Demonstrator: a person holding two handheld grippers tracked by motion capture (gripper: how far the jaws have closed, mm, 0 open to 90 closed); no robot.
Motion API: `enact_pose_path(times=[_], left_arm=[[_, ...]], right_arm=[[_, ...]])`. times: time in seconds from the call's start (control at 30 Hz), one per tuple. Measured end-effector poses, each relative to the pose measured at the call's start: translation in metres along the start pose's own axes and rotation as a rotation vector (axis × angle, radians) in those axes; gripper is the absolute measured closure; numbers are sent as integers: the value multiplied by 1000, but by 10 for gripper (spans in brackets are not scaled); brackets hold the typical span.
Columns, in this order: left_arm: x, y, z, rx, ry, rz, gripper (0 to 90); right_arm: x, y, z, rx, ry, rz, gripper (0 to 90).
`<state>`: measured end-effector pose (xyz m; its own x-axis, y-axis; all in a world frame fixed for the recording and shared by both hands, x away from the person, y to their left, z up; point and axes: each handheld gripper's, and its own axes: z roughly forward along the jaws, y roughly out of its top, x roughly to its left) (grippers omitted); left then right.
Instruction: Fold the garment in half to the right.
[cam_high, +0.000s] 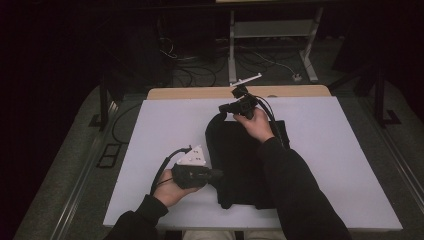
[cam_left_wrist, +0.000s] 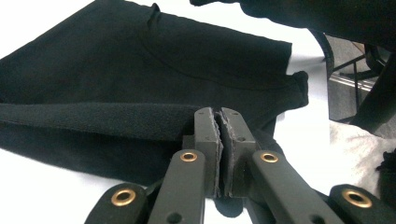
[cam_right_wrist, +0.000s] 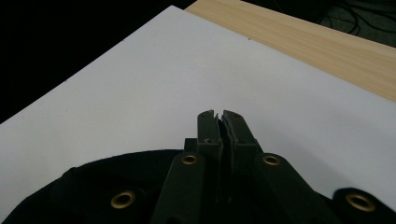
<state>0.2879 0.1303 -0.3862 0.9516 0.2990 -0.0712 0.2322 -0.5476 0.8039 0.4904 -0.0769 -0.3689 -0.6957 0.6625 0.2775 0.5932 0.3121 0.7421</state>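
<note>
A black garment (cam_high: 240, 165) lies flat on the white board (cam_high: 165, 125) in the middle of the high view. My left gripper (cam_high: 218, 174) is at the garment's left edge near the front. Its jaws are shut, and in the left gripper view (cam_left_wrist: 219, 112) a raised fold of the black fabric (cam_left_wrist: 116, 121) runs into them. My right gripper (cam_high: 223, 107) is at the garment's far left corner with its jaws shut. In the right gripper view (cam_right_wrist: 218, 114) the fabric (cam_right_wrist: 93, 186) curves up under the jaws, whose tips reach out over the bare board (cam_right_wrist: 163, 79).
The board rests on a wooden table (cam_high: 200, 93) whose far strip stays uncovered (cam_right_wrist: 303, 42). Bare board lies left and right of the garment. Beyond the table are a metal stand (cam_high: 272, 30) and cables on the dark floor (cam_high: 190, 70).
</note>
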Motion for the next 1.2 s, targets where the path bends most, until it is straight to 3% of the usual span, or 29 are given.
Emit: enact_pose_path(times=[0.23,0.5,1.07,1.2], left_arm=[[-3,12,8,5,-21,24,849],[-9,23,24,10,-79,39,849],[-14,44,52,-2,-131,64,849],[-16,48,56,-17,-140,55,849]], right_arm=[[-9,-1,-15,-8,-21,2,848],[-22,-6,-32,-29,-37,26,847],[-48,-24,-52,-42,-60,68,847],[-53,-28,-56,-43,-68,80,847]])
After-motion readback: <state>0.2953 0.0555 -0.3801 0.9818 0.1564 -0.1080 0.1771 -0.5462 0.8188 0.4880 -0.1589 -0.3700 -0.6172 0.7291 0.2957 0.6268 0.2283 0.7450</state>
